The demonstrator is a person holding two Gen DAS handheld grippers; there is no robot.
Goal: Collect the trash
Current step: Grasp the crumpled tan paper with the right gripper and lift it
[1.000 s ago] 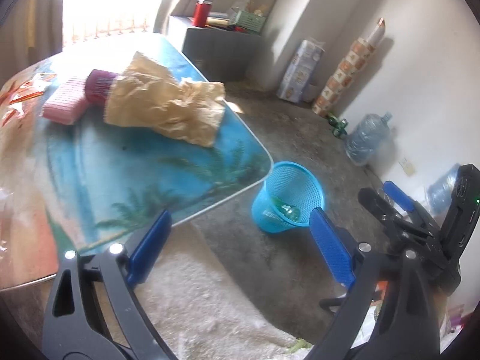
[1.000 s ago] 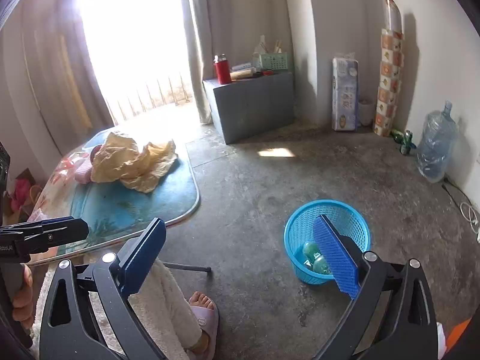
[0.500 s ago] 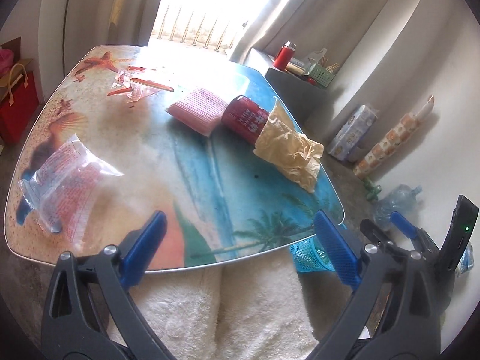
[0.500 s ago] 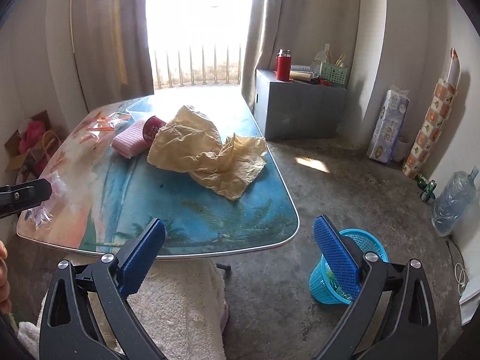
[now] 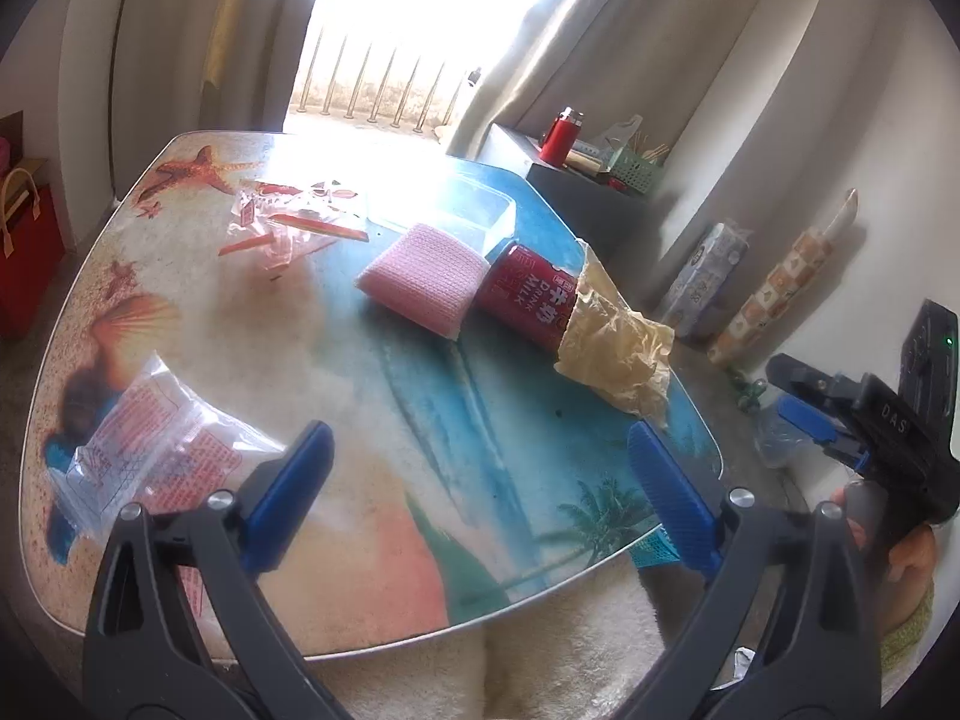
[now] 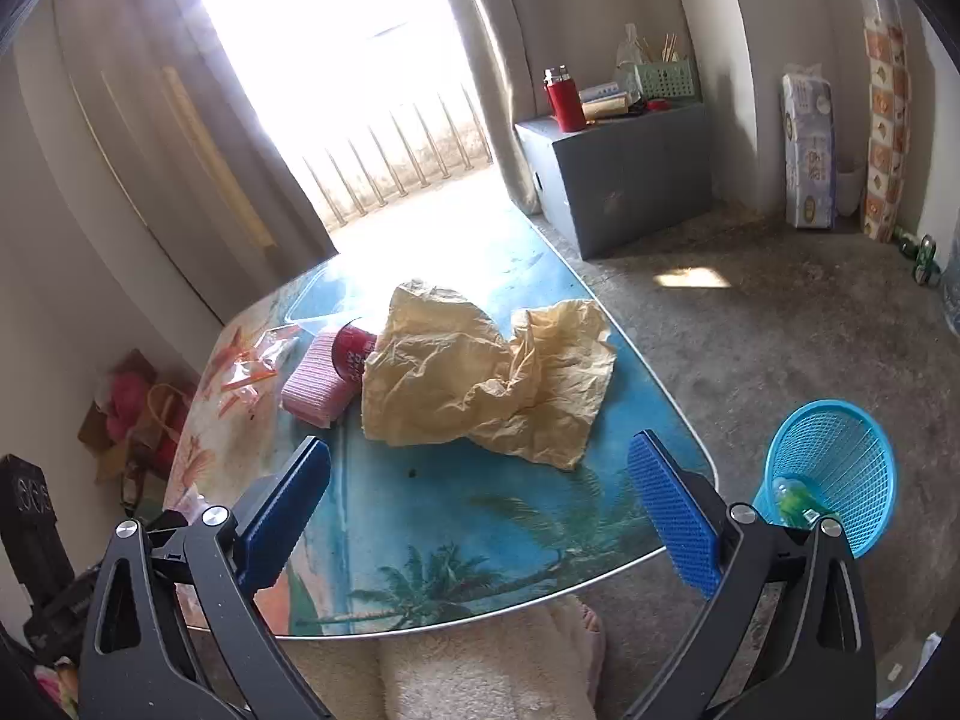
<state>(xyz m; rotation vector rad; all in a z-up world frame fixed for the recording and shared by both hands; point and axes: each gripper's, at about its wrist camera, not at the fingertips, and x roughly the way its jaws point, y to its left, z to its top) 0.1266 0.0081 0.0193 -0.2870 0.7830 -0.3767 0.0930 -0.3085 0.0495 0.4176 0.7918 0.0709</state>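
Both my tongs empty, spread wide: left gripper, right gripper. Crumpled paper sits at 12 o'clock on table, bin at 3 o'clock. I'd pinch a raised fold, lift clear, avoid milk can.

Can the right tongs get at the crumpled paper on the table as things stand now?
Probably yes. The right tongs are open and point at the crumpled paper, which lies on top of the table with only bare tabletop before it.
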